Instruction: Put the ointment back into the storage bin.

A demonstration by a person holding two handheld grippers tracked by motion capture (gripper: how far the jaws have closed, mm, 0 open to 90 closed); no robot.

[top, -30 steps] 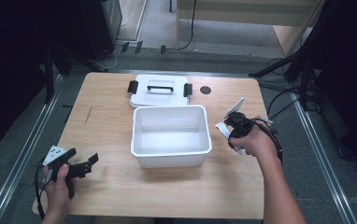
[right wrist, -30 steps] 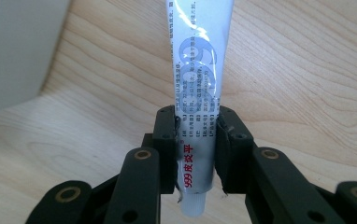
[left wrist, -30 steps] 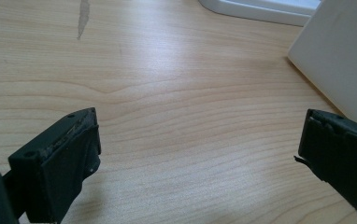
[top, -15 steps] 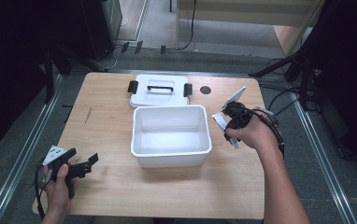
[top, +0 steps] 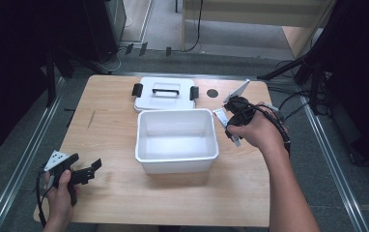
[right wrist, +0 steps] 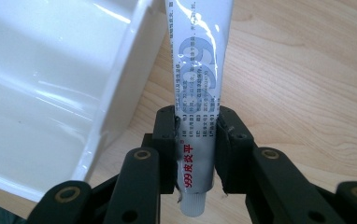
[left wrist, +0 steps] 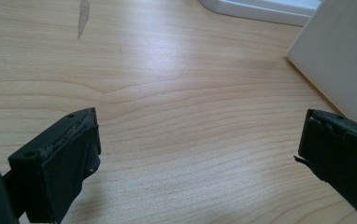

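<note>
We see a white squeeze tube with blue and red print (right wrist: pixel 197 93) clamped between the black jaws of the right tool (right wrist: pixel 196 140), its cap end pointing back toward the camera in the right gripper view. In the high view the right tool (top: pixel 231 116) holds the tube (top: pixel 236 91) above the wooden counter (top: pixel 110 116), just beside the right wall of the white rectangular plastic bin (top: pixel 177 140), with the tube's flat end angled up and away. Behind the bin lies its white flat lid with a handle and black clips (top: pixel 165 93), and just right of that lid a small dark round hole (top: pixel 213 93) marks the counter. Near the front left corner, well apart from the bin, the left tool (top: pixel 88 169) rests low over the counter with its jaws spread wide and nothing between them.
</note>
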